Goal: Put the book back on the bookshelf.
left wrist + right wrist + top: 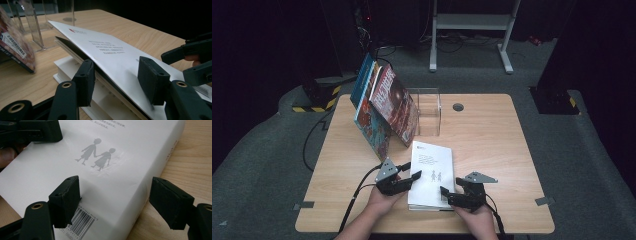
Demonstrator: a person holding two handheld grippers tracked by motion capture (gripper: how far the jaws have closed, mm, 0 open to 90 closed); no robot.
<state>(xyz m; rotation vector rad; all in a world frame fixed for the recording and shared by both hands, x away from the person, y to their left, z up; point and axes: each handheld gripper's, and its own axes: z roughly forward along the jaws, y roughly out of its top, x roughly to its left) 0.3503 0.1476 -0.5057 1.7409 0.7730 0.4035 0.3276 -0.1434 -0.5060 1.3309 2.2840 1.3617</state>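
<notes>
Book: white book point(430, 172) lies flat near the near edge of the table point(492, 150), between the two grippers; back cover up, with grey print, two small figures holding hands and a barcode at the near end point(81, 223).
Cover: in the left gripper view the top cover point(107, 53) is lifted off the page block along its left edge, a dark gap showing under it; the pages below lie flat.
Left gripper: left gripper point(408, 176) at the book's near left edge. One pad sits under the raised cover edge, the other stands above the cover's top face. The jaws are part closed around the cover; whether both pads press on it I cannot tell.
Right gripper: right gripper point(447, 192) at the book's near right corner. Jaws released and wide; left pad point(65, 200) rests on the cover by the barcode, right pad stands off the spine over bare wood.
Hands: a hand point(384, 200) behind each gripper, coming in from the near edge.
Far left: a row of colourful books point(384, 107) leaning together, near the white one but apart from it.
Far centre: clear plastic stand point(428, 111) just right of the leaning books.
</notes>
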